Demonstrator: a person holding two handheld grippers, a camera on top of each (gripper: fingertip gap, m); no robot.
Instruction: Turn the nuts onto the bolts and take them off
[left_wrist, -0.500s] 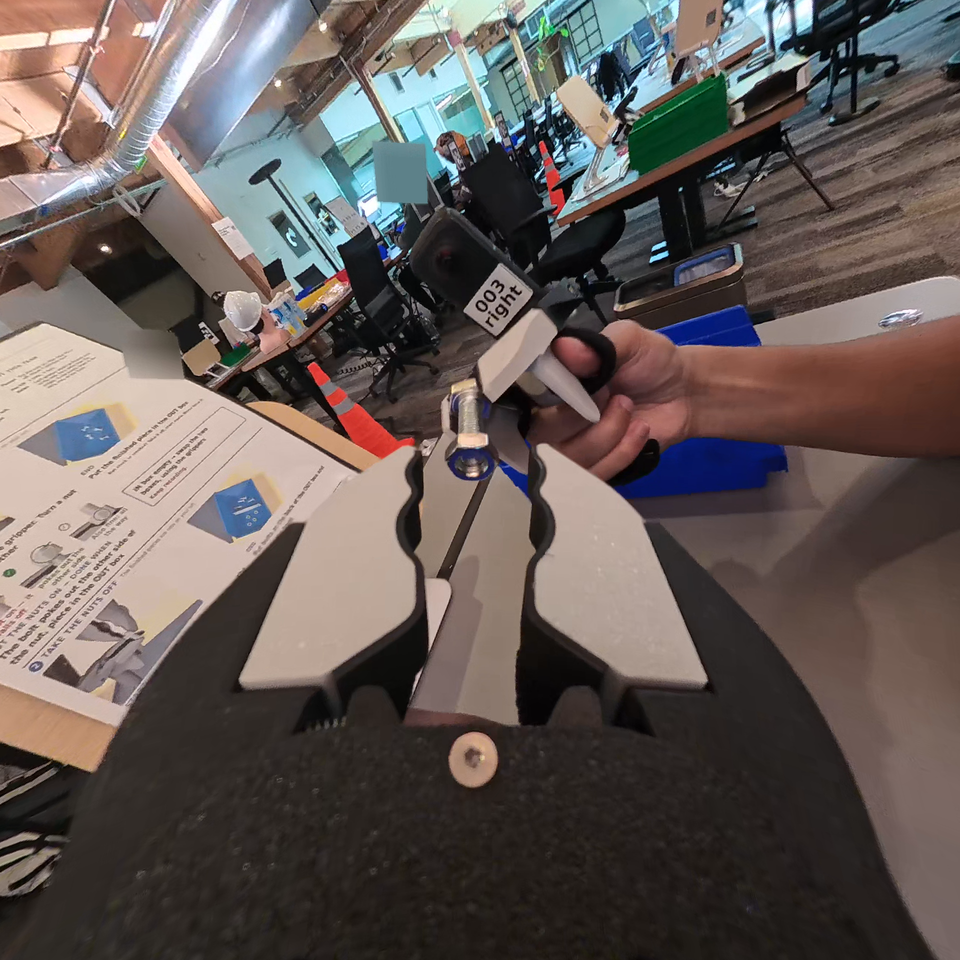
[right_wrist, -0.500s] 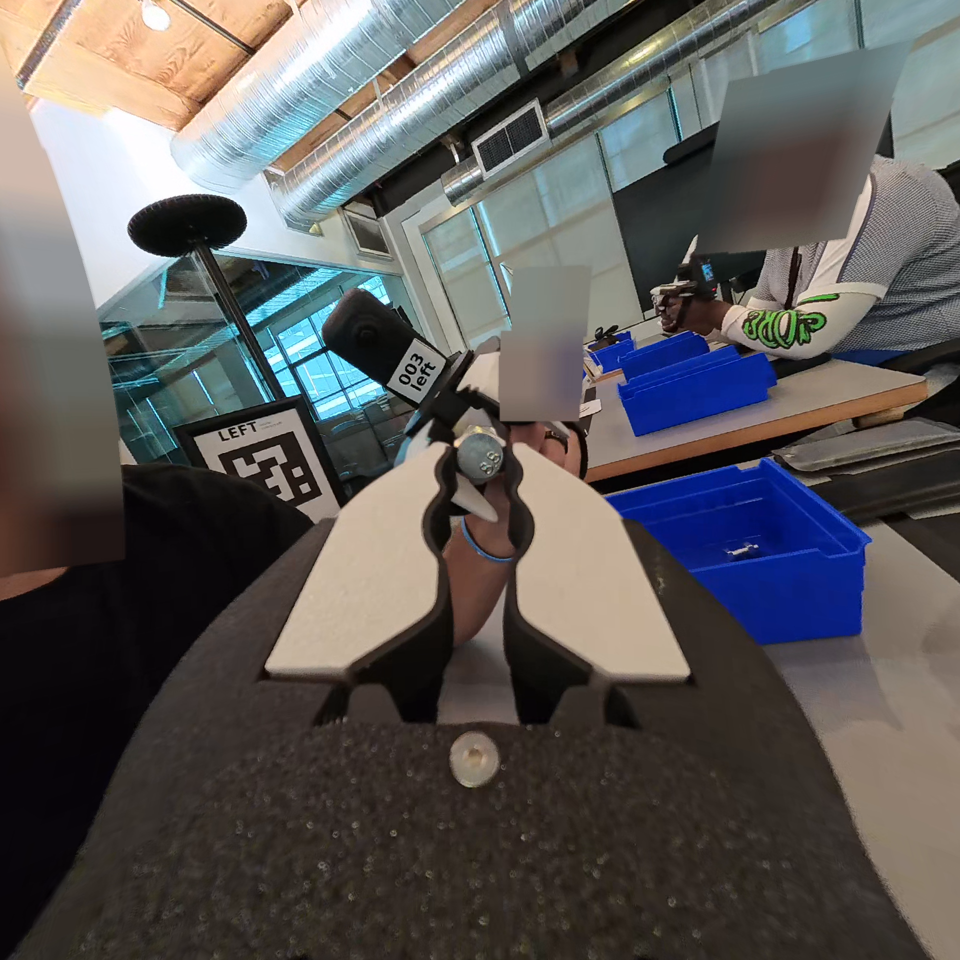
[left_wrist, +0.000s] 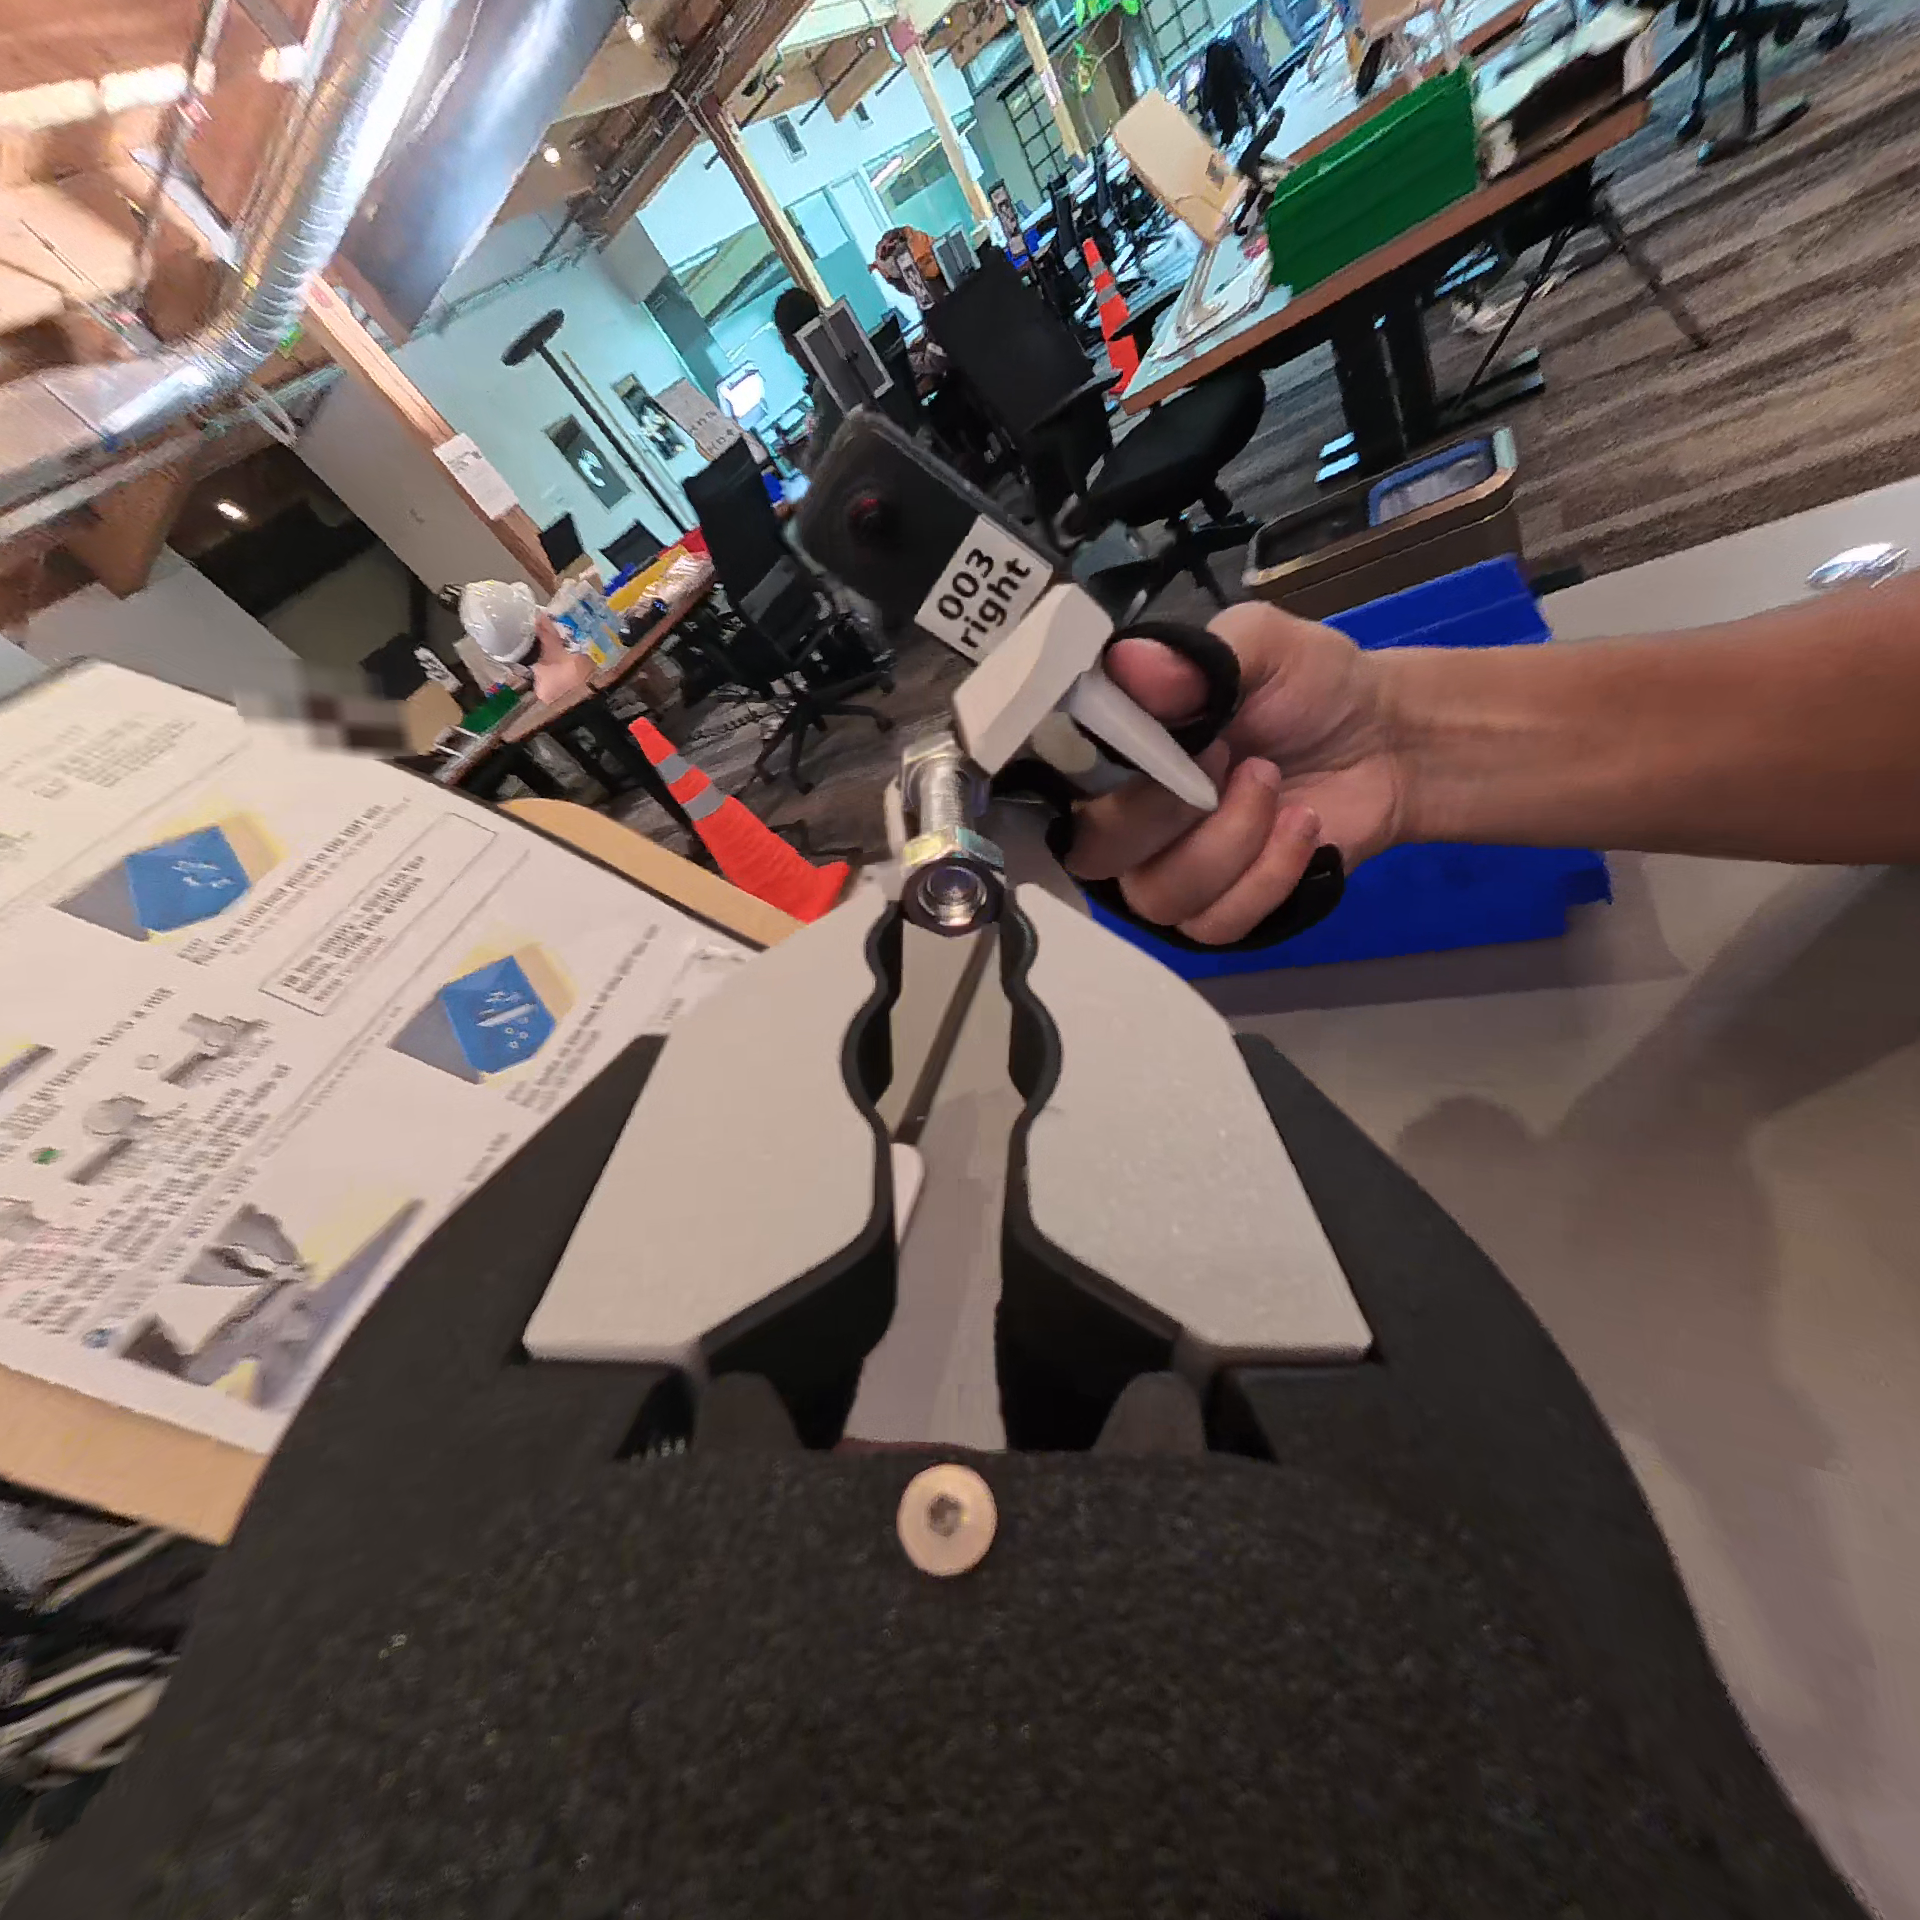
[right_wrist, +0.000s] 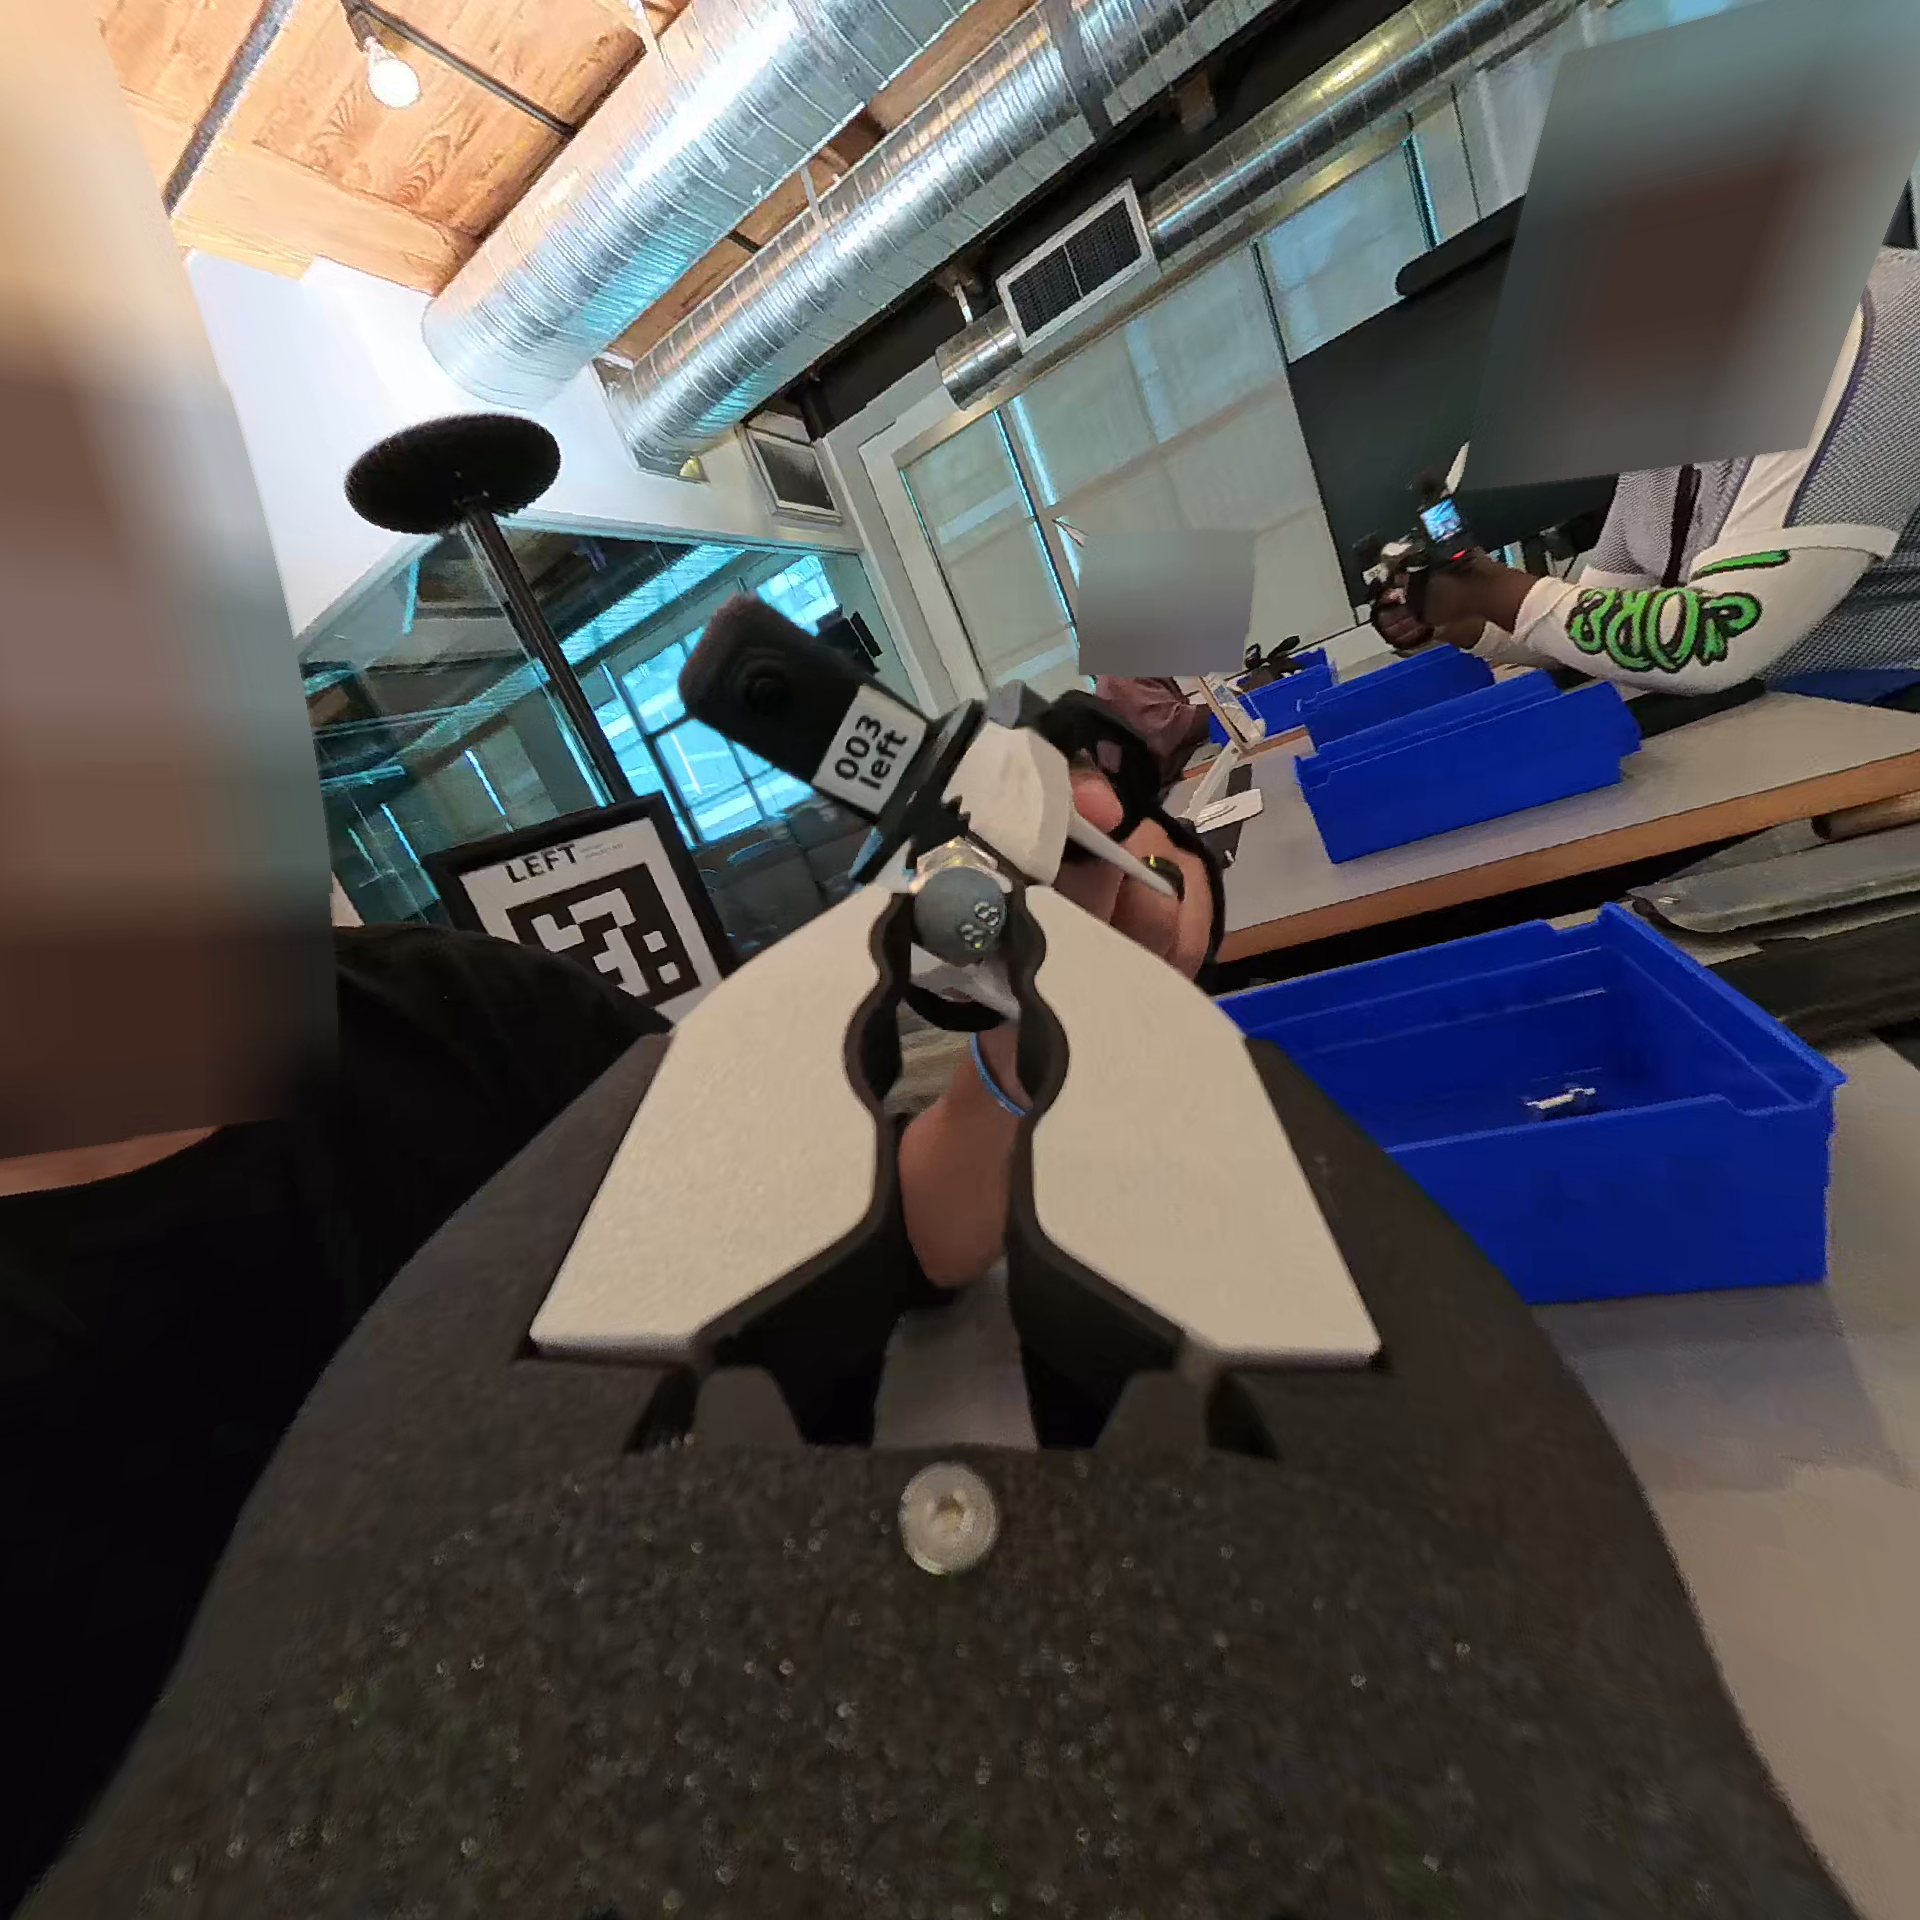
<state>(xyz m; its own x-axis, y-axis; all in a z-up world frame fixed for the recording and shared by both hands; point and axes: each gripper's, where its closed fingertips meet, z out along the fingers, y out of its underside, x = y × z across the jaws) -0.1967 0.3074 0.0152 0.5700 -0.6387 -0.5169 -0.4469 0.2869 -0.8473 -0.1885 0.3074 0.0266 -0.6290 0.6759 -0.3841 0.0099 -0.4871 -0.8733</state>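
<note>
A silver bolt (left_wrist: 928, 792) with a hex nut (left_wrist: 951, 854) near its threaded end is held in the air between both grippers. My left gripper (left_wrist: 948, 906) is shut on the nut at its fingertips. My right gripper (right_wrist: 961, 925) is shut on the bolt's round grey head (right_wrist: 961, 920). In the left wrist view the right gripper (left_wrist: 1023, 691) shows beyond the bolt, held by a hand (left_wrist: 1247, 779). In the right wrist view the left gripper (right_wrist: 1003, 795) shows just behind the bolt head. The threads are hidden in that view.
A blue bin (right_wrist: 1621, 1236) with a small metal part (right_wrist: 1558, 1099) stands on the grey table (left_wrist: 1558, 1299) to the right. An instruction sheet on a board (left_wrist: 260, 987) lies at the left. Another person (right_wrist: 1662, 623) works at a far table with more blue bins (right_wrist: 1455, 774). The grippers are tip to tip, or close to it.
Both grippers stay clamped on the nut and bolt in about the same place. Both views have rolled a little, so the grippers have twisted slightly against each other.
</note>
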